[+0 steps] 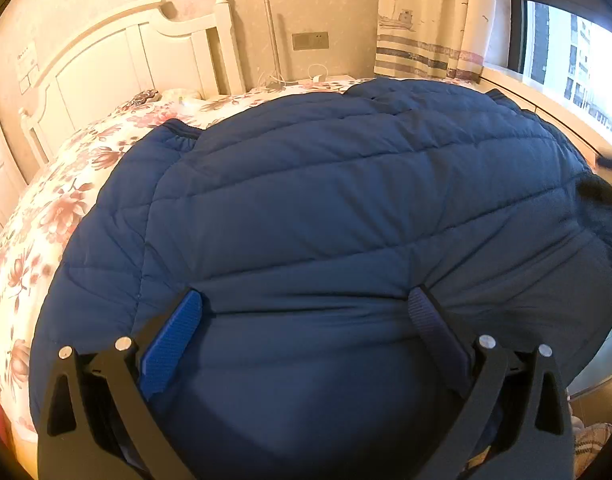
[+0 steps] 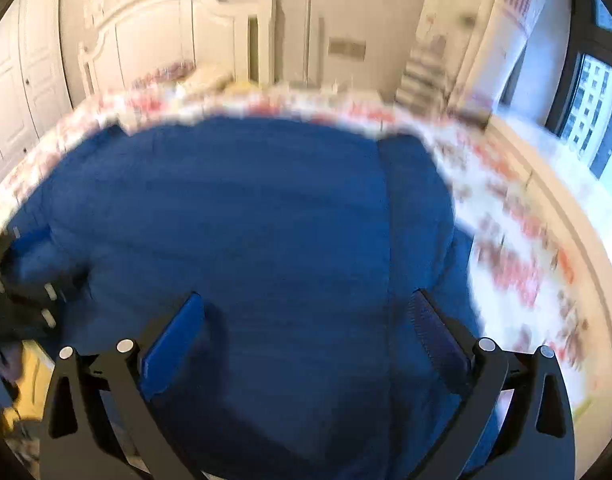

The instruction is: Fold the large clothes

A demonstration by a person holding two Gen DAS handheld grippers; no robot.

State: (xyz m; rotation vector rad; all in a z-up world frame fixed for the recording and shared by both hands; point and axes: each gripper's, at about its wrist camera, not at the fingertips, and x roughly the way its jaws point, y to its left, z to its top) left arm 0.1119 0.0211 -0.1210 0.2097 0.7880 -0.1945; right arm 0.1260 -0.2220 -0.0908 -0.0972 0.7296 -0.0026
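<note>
The blue puffy jacket (image 1: pixel 345 200) lies flat on the flowery bed (image 1: pixel 46 208). The left claw (image 1: pixel 306 312) and the right claw (image 2: pixel 306 312) both hover spread wide over it, pinching nothing. Best to grab 1 edge each and lift together. Its long side seems to run left to right.

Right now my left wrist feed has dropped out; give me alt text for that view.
A dark blue quilted jacket lies spread across a floral bedspread, filling most of the view. The left gripper is open, its blue-padded fingers wide apart just above the jacket's near part. A white headboard stands behind, with a curtain and window to the right.
</note>
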